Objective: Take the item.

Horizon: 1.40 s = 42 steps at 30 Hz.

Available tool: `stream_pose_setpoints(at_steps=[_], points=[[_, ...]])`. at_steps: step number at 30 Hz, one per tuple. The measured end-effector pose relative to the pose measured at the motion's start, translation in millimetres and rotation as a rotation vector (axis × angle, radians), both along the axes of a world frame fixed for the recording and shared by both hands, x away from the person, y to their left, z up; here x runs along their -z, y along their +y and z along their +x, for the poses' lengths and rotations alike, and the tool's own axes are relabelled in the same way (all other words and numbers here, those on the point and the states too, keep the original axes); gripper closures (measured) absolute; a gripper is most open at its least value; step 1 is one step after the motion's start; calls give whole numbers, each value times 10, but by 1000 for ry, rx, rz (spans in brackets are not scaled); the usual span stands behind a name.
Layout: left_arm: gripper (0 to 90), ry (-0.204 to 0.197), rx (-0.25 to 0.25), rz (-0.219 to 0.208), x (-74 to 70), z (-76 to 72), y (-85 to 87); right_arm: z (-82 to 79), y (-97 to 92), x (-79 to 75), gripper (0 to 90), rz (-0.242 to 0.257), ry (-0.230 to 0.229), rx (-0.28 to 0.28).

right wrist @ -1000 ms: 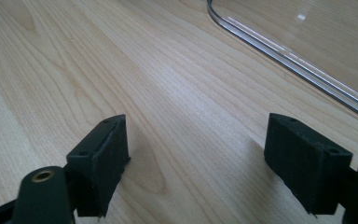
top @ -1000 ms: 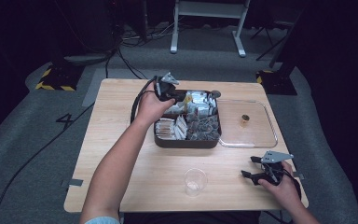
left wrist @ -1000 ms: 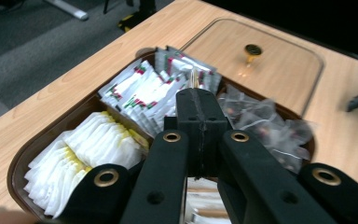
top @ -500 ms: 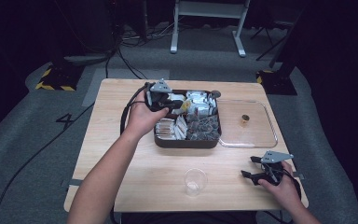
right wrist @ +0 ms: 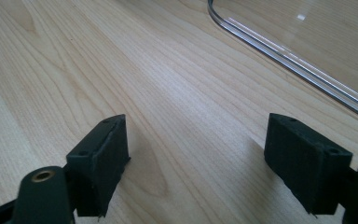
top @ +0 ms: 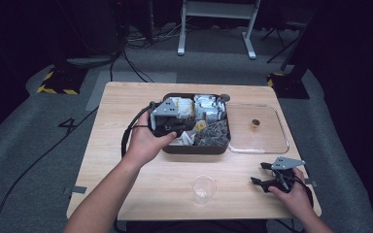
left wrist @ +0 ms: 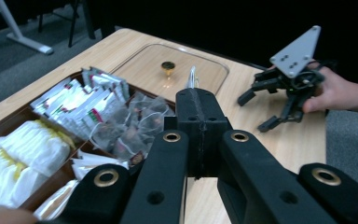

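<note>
Left gripper (left wrist: 198,135) sits over near-left part of dark tray (top: 175,148), jaws pressed together w/ nothing visible between. Tray holds tea bags (left wrist: 81,105) in compartments, mid-table. Clear lid (top: 267,141) lies flat touching tray's right side. Plastic cup (top: 203,187) near front edge. Right gripper (right wrist: 196,158) rests low on table (right wrist: 74,70), jaws wide, holding nothing.
</note>
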<state>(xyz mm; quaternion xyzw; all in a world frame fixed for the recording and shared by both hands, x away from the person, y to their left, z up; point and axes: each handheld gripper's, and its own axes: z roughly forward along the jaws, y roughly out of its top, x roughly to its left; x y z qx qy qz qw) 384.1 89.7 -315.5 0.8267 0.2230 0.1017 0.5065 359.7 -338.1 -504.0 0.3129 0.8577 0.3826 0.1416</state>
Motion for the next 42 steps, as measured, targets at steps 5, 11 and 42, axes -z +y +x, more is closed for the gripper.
stream_pose_setpoints(at_steps=[5,11,42], points=[[900,-17,35,-9,13,-176,-42,-1,4,0,218,0,0,0],[900,-12,60,-32,96,-346,-48,0,4,0,218,0,1,0],[900,24,137,19,668,-827,-346,3,4,0,218,0,1,-3]])
